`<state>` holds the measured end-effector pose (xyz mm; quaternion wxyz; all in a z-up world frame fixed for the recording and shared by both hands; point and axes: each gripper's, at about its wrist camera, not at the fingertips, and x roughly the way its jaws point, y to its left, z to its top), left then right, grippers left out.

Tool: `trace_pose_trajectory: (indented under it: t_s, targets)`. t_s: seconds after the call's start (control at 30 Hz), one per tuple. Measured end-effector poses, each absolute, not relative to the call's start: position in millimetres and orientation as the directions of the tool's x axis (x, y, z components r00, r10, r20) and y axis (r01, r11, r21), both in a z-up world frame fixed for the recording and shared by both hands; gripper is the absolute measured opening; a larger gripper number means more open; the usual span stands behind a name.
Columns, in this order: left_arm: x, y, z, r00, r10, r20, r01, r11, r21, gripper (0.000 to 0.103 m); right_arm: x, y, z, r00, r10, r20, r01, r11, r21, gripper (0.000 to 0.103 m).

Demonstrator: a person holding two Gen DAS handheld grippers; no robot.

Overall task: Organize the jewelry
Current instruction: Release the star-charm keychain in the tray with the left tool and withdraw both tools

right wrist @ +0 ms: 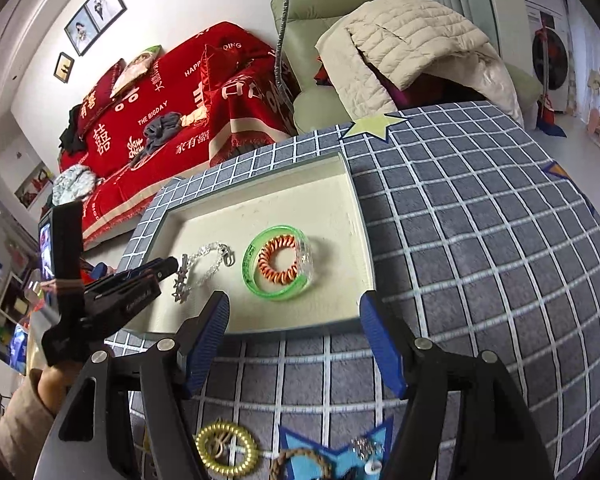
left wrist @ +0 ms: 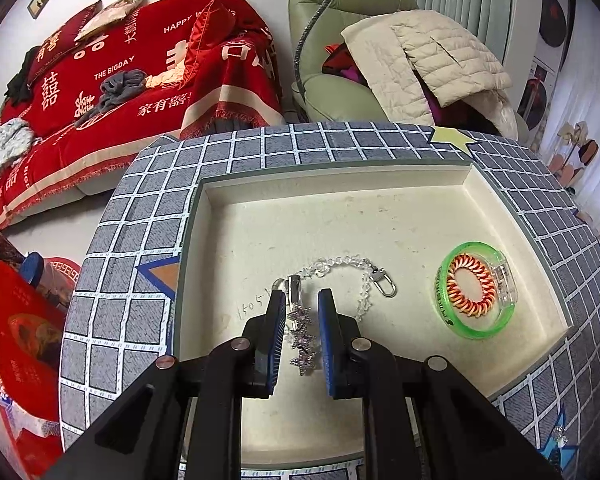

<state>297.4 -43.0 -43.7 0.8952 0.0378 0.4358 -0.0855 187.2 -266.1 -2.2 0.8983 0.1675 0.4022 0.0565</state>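
Observation:
A cream tray (left wrist: 340, 184) sits on the grey checked tablecloth. In it lie a clear bead chain (left wrist: 348, 264) with a clasp and a green bangle (left wrist: 476, 292) with an orange coil hair tie inside. My left gripper (left wrist: 300, 300) is part open, its jaws on either side of a silver star hair clip (left wrist: 300, 332) that lies in the tray between the pads. In the right wrist view the left gripper (right wrist: 172, 266) reaches into the tray (right wrist: 352, 184) by the clip (right wrist: 182, 280). My right gripper (right wrist: 292, 312) is open and empty above the tray's near edge.
A gold coil hair tie (right wrist: 226, 448), a brown braided band (right wrist: 300, 464) and a small sparkly piece (right wrist: 364, 450) lie on the cloth below the right gripper. A red-covered sofa (left wrist: 132, 72) and a green armchair (left wrist: 340, 40) stand behind the table.

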Motion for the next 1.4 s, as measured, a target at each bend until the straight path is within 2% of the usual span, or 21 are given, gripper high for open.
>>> trace_pose_trajectory:
  t_s: [0.03, 0.07, 0.1, 0.17, 0.3, 0.37, 0.5, 0.53, 0.57, 0.9, 1.1, 1.17, 1.4]
  targets:
    - [297.7, -43.2, -44.0, 0.604, -0.120, -0.788, 0.186, 0.983, -0.007, 0.040, 184.0, -266.9, -1.9, 0.671, 0.237, -0.702, 0.034, 0.936, 0.349, 0.071]
    - [297.8, -43.5, -44.3, 0.601, -0.120, -0.790, 0.185, 0.983, -0.009, 0.076, 181.1, -267.2, -1.9, 0.671, 0.238, -0.702, 0.035, 0.936, 0.350, 0.071]
    - [298.2, -42.2, -43.8, 0.604, -0.112, -0.789, 0.169, 0.986, -0.011, 0.103, 177.3, -267.4, -1.3, 0.673, 0.240, -0.700, 0.035, 0.935, 0.353, 0.071]
    - [293.3, -40.0, -38.4, 0.650, -0.087, -0.755, 0.135, 0.991, 0.002, 0.103, 171.1, -268.3, -0.9, 0.675, 0.239, -0.698, 0.036, 0.934, 0.355, 0.071]
    - [288.7, -39.9, -30.1, 0.658, -0.086, -0.748, 0.135, 0.991, 0.004, 0.103, 161.3, -272.3, -1.3, 0.678, 0.240, -0.695, 0.044, 0.930, 0.365, 0.071]
    - [282.3, -39.4, -24.5, 0.670, -0.080, -0.738, 0.139, 0.990, 0.018, 0.103, 157.4, -274.1, -1.5, 0.679, 0.247, -0.692, 0.045, 0.926, 0.375, 0.079]
    - [260.6, -36.1, -12.2, 0.683, -0.088, -0.725, 0.174, 0.984, 0.044, 0.103, 146.0, -277.2, 1.8, 0.695, 0.262, -0.669, 0.031, 0.919, 0.393, 0.082]
    - [255.0, -33.6, -11.1, 0.682, -0.092, -0.725, 0.181, 0.983, 0.045, 0.103, 142.1, -277.6, 3.5, 0.701, 0.267, -0.661, 0.026, 0.917, 0.397, 0.088]
    - [250.7, -30.9, -10.6, 0.680, -0.093, -0.727, 0.182, 0.982, 0.044, 0.103, 138.0, -277.9, 5.2, 0.708, 0.269, -0.653, 0.023, 0.916, 0.402, 0.090]
    - [172.4, 2.9, -22.1, 0.654, -0.124, -0.746, 0.169, 0.986, -0.016, 0.103, 90.6, -280.5, 14.6, 0.773, 0.257, -0.580, 0.010, 0.909, 0.416, 0.092]
    - [136.3, 11.2, -34.1, 0.645, -0.108, -0.756, 0.141, 0.990, -0.021, 0.103, 75.7, -281.9, 0.2, 0.712, 0.282, -0.643, 0.027, 0.904, 0.426, 0.092]
    - [127.4, 12.4, -37.6, 0.645, -0.101, -0.758, 0.136, 0.991, -0.016, 0.103, 71.4, -279.7, -8.8, 0.675, 0.269, -0.687, 0.041, 0.916, 0.399, 0.092]
    - [110.7, 19.4, -54.1, 0.622, -0.085, -0.779, 0.090, 0.995, -0.037, 0.103, 57.8, -278.9, -37.7, 0.609, 0.237, -0.757, 0.099, 0.924, 0.369, 0.092]
